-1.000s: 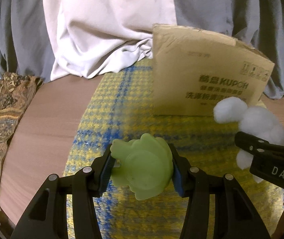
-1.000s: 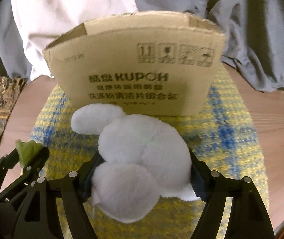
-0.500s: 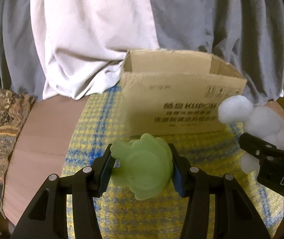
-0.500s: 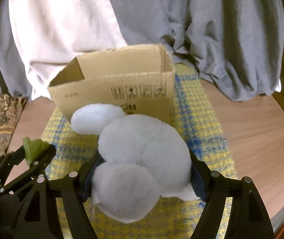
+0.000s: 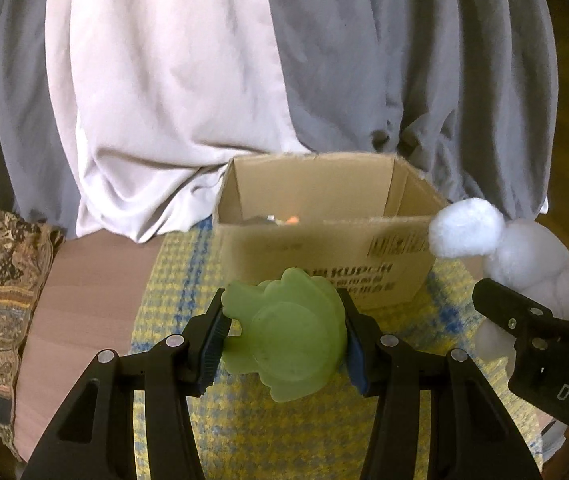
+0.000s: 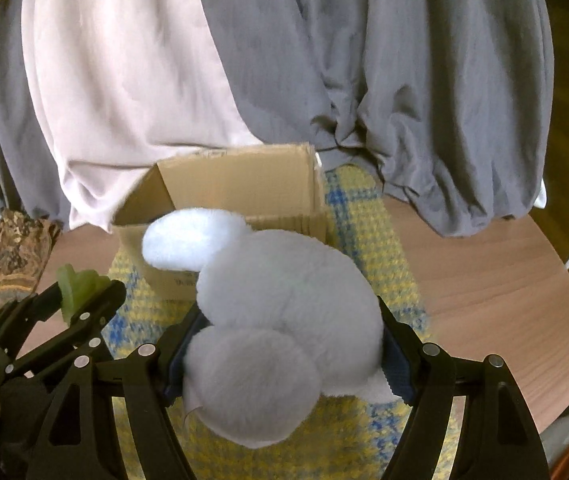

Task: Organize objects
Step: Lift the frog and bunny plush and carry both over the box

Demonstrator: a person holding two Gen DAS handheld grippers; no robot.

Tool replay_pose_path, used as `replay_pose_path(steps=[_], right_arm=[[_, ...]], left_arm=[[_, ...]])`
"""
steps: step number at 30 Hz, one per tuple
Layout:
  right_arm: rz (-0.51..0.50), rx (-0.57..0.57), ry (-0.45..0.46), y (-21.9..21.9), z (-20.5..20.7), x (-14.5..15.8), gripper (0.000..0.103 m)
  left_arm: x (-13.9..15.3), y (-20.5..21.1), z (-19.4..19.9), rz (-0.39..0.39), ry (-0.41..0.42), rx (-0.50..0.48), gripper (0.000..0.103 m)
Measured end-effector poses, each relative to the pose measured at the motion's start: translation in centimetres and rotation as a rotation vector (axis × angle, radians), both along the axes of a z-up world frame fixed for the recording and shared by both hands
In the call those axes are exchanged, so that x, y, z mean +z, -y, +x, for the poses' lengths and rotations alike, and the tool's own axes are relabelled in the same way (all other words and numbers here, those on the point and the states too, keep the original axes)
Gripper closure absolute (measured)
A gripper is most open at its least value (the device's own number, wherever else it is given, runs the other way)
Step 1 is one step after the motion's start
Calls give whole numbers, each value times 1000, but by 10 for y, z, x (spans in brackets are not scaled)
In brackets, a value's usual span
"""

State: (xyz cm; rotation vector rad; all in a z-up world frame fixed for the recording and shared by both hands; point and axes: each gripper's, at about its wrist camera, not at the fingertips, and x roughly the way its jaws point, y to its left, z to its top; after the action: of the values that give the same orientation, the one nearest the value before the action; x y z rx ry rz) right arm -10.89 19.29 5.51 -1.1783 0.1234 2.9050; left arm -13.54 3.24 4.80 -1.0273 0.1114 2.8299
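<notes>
You have your left gripper (image 5: 284, 344) clamped on the green toy (image 5: 288, 332) and your right gripper (image 6: 284, 356) squeezing the white plush (image 6: 284, 300), both held above the box (image 5: 324, 256) rim, probably ready for dropping in.

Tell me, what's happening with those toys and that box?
A person is tidying up with two grabber tools. The left gripper has its jaws shut on a green rubbery toy, and the right gripper squeezes a fluffy white plush. Both hang above the yellow mat, in front of an open cardboard box.
</notes>
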Motion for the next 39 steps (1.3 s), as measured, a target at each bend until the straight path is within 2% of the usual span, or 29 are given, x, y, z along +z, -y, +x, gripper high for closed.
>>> replay_pose_path(steps=[8,22,39], right_arm=[[-2,2,-32,0,-7,21,27],[6,-10,-72,1,-33,56,26],[-30,-8,-39,3,-85,60,26]], left_arm=[[25,-3,-15,8,-39,-17,53],[51,-6,-47,14,-64,-41,53],[59,-4,-97,34,-45,-60,53]])
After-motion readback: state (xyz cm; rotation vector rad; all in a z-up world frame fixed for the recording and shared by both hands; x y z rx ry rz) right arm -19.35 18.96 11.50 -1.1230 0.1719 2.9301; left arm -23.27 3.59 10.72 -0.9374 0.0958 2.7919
